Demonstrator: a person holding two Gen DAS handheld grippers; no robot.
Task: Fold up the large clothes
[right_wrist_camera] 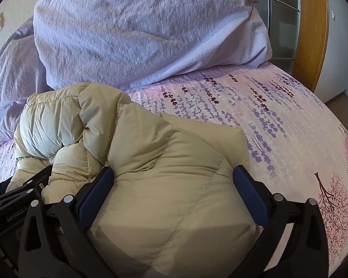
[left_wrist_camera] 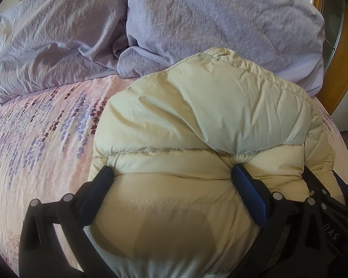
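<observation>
A cream puffy down jacket [left_wrist_camera: 197,120] lies bundled on the bed; it also shows in the right wrist view [right_wrist_camera: 150,143]. My left gripper [left_wrist_camera: 171,171] has its jaws spread wide around a thick fold of the jacket, with padding bulging between the blue fingertips [left_wrist_camera: 241,173]. My right gripper [right_wrist_camera: 174,173] stands the same way, its jaws wide around another thick part of the jacket. The right gripper shows at the right edge of the left wrist view [left_wrist_camera: 324,197], and the left gripper at the left edge of the right wrist view [right_wrist_camera: 23,192]. The two grippers are close side by side.
The bed has a pink floral sheet [left_wrist_camera: 39,143], also seen in the right wrist view [right_wrist_camera: 278,139]. A crumpled lilac duvet [left_wrist_camera: 58,46] and a lilac pillow [right_wrist_camera: 139,30] lie behind the jacket. A wooden-framed glass panel [right_wrist_camera: 308,23] stands at the right.
</observation>
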